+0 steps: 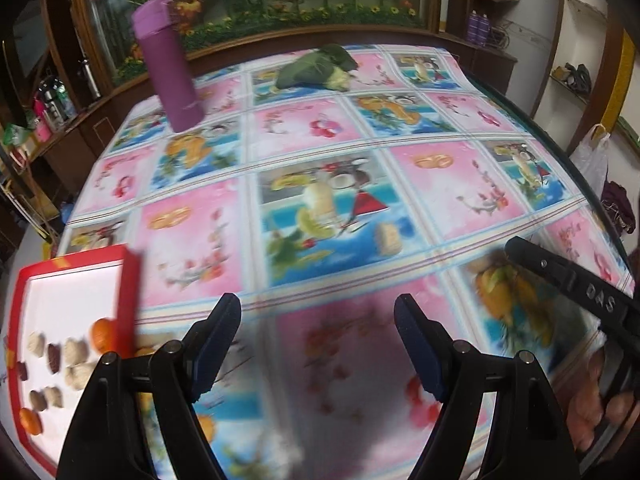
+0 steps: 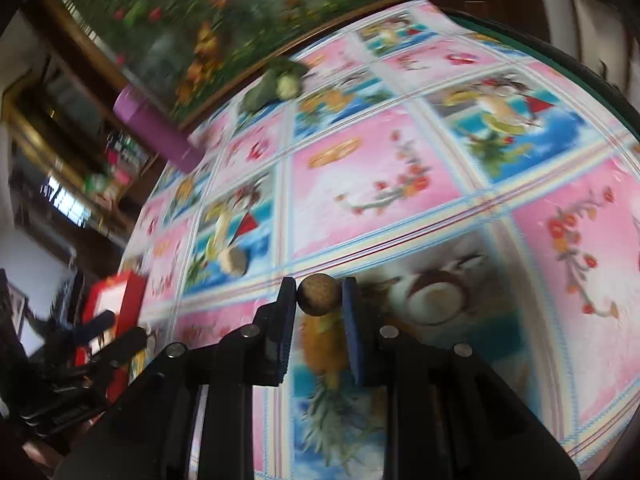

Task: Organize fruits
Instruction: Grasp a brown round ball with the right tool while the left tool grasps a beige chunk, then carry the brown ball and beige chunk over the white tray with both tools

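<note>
My right gripper (image 2: 319, 295) is shut on a small round brown fruit (image 2: 319, 295) and holds it above the patterned tablecloth. My left gripper (image 1: 318, 320) is open and empty, low over the near part of the cloth. A red-rimmed white tray (image 1: 128, 292) lies at the left; it holds two orange fruits (image 1: 102, 334), several beige pieces (image 1: 76, 352) and dark red pieces (image 1: 54, 358). The tray also shows in the right wrist view (image 2: 134, 292). The right gripper's black arm (image 1: 576, 280) enters the left wrist view from the right.
A purple flask (image 1: 166, 64) stands at the far left of the table (image 1: 460, 184). A green leafy cauliflower (image 1: 320, 68) lies at the far edge. A wooden cabinet with a flower picture stands behind. A shelf with bottles is at the left.
</note>
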A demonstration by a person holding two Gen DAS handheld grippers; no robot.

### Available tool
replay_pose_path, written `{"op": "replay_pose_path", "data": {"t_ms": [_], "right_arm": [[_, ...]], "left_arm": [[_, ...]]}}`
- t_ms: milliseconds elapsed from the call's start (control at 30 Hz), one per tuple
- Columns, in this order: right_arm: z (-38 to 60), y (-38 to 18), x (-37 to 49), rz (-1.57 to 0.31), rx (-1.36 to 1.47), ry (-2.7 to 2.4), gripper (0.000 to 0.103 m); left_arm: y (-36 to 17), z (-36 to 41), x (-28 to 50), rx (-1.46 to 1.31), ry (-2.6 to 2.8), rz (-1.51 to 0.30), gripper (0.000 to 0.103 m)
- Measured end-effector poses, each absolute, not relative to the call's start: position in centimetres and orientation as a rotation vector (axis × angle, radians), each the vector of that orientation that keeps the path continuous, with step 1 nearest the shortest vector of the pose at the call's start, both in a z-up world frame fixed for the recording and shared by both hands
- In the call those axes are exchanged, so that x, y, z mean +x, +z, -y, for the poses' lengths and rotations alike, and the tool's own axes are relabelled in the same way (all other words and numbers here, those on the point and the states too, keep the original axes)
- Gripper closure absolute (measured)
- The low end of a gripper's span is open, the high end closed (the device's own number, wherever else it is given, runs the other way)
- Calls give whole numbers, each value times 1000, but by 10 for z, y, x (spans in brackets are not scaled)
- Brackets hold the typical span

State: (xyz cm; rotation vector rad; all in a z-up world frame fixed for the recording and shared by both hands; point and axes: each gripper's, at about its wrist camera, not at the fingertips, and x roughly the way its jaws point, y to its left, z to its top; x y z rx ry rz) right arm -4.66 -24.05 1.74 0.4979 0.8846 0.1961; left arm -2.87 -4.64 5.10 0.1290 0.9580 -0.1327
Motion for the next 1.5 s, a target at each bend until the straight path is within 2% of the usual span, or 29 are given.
{"op": "replay_pose_path", "data": {"t_ms": [333, 400, 467, 633, 667, 733, 767, 1200, 1500], "right_arm": [[248, 23, -49, -852, 519, 157, 78], [249, 22, -50, -854, 529, 167, 78], [249, 22, -50, -853, 537, 174, 78], [247, 21, -49, -865, 546, 196, 78], [247, 20, -48, -867, 546, 198, 78], [246, 19, -48, -872, 547, 199, 78], [246, 19, -48, -873, 549, 201, 78], [236, 22, -48, -846, 486, 206, 78], [220, 43, -60, -706, 338, 183, 78]], "left_arm": [[32, 75, 4, 104, -167, -993, 25], [29, 78, 10, 103, -175, -993, 32], [24, 80, 15, 102, -169, -1007, 45], [17, 80, 22, 79, -178, -1013, 67], [18, 80, 21, 76, -190, -1002, 76], [18, 81, 20, 74, -200, -997, 82], [18, 80, 20, 72, -205, -994, 89], [54, 43, -28, 24, -199, -875, 89], [88, -14, -87, 16, -106, -747, 89]]}}
